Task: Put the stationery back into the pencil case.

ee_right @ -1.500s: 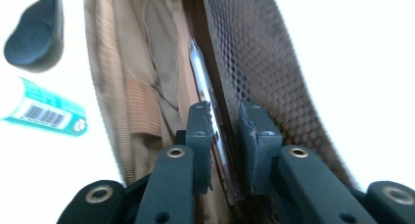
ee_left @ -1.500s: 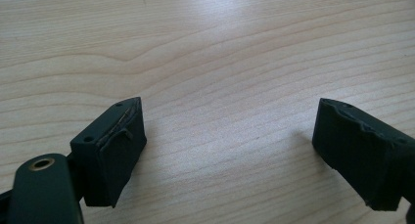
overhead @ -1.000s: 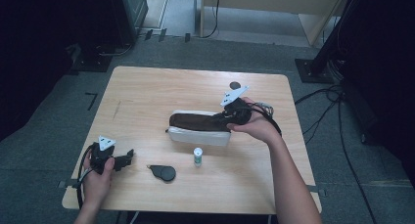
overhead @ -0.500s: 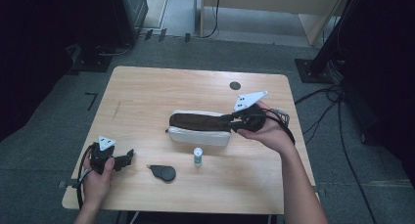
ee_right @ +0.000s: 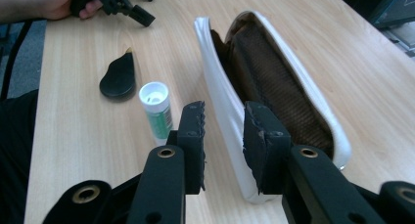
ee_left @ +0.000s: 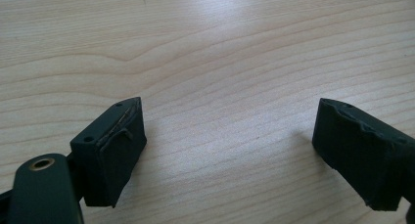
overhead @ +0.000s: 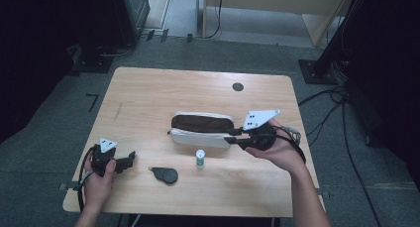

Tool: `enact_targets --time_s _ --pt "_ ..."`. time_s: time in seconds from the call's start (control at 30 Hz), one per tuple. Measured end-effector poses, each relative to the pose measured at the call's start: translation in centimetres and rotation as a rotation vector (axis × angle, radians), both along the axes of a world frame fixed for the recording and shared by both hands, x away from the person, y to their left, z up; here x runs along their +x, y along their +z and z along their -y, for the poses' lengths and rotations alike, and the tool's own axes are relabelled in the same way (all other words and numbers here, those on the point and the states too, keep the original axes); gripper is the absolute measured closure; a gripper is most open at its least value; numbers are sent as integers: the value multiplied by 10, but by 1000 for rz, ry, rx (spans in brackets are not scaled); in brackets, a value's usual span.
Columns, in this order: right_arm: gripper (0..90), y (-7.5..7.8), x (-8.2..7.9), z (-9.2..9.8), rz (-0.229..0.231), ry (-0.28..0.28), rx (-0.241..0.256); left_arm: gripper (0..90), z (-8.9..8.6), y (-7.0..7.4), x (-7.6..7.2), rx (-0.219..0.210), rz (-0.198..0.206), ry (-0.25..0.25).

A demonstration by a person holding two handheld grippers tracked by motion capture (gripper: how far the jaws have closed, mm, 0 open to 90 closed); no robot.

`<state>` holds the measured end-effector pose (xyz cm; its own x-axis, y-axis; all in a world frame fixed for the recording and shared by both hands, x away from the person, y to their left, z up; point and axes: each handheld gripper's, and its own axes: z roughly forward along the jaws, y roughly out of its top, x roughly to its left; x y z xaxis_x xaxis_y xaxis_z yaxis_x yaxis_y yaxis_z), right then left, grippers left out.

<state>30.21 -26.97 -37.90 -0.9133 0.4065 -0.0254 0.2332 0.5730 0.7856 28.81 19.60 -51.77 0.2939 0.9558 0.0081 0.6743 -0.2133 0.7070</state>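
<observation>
A white pouch [overhead: 198, 135] with a brown lining [ee_right: 274, 82] lies open in the middle of the wooden table [overhead: 148, 98]. My right gripper [overhead: 232, 137] is at the pouch's right end, pointing left. In the right gripper view its jaws [ee_right: 224, 114] are narrowed on the pouch's near white wall [ee_right: 220, 92], one jaw inside and one outside. My left gripper [overhead: 130, 159] rests near the front left edge. In the left gripper view it [ee_left: 227, 121] stands open over bare wood.
A small glue stick [overhead: 200, 158] with a white cap [ee_right: 154, 94] stands just in front of the pouch. A black teardrop-shaped piece [overhead: 166, 175] lies to its left. A black round spot [overhead: 238, 86] marks the far side of the table.
My right gripper has come down from above the pouch's far right corner to its right end, and now points left with its jaws on the near wall. The left gripper has not moved.
</observation>
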Motion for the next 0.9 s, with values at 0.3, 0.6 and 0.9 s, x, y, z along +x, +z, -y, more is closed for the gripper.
enact_targets --time_s 0.3,0.6,0.9 --pt "706 -20 -13 0 -32 15 20 125 0 0 0 0 1 1" --pt "712 -40 -22 -13 -59 57 55 125 0 0 0 0 1 0" --pt "712 -62 -22 -28 -68 69 99 125 0 0 0 0 1 0"
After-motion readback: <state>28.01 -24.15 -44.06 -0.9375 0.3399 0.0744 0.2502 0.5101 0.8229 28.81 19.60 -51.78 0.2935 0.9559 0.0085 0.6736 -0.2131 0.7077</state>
